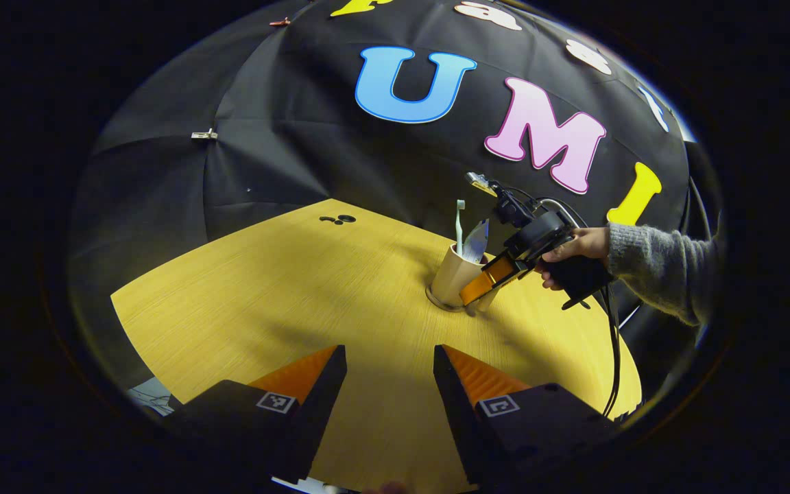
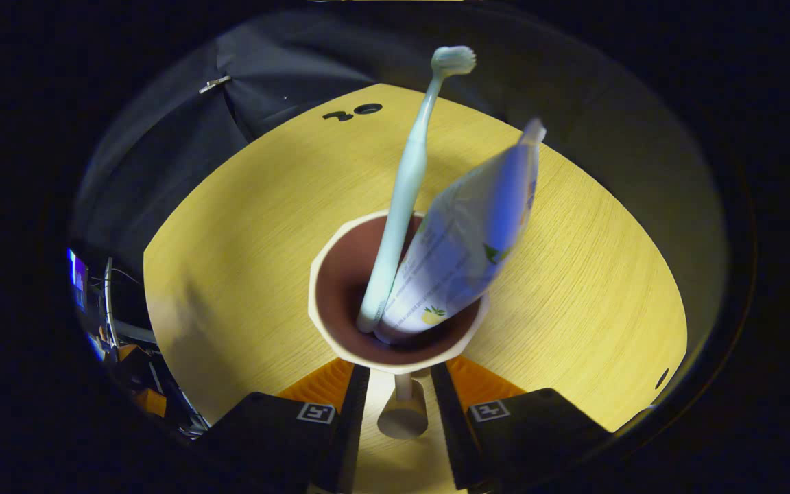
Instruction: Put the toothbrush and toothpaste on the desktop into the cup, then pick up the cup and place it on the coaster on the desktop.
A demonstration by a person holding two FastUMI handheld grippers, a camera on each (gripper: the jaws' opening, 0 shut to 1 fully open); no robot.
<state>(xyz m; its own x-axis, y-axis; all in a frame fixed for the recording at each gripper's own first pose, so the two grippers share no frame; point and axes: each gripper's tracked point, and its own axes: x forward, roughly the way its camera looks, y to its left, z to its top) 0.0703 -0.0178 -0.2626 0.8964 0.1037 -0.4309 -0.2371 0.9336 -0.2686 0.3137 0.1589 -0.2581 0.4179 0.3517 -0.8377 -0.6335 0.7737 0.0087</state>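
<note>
The cup (image 1: 455, 276) stands on the coaster (image 1: 444, 302) near the desk's (image 1: 265, 295) far edge, with the toothbrush (image 2: 402, 185) and toothpaste (image 2: 467, 240) upright inside. The right hand-held gripper (image 2: 400, 387) has its fingers either side of the cup's handle (image 2: 402, 409); whether they press it cannot be told. The left hand-held gripper (image 1: 389, 370) hovers open, holding nothing, over the near edge.

One cup (image 2: 340, 274); one toothbrush (image 2: 405, 178); one toothpaste (image 2: 467, 240)

My work surface is a light yellow wood-grain desktop (image 1: 244, 302), round-edged, backed by black cloth. A coaster (image 1: 444, 302) lies on it, and the cup (image 1: 455, 276) sits on that coaster. Near the far edge I see a few small black dots (image 1: 338, 219) on the wood. Another dark spot (image 2: 662, 378) marks the right rim
</note>
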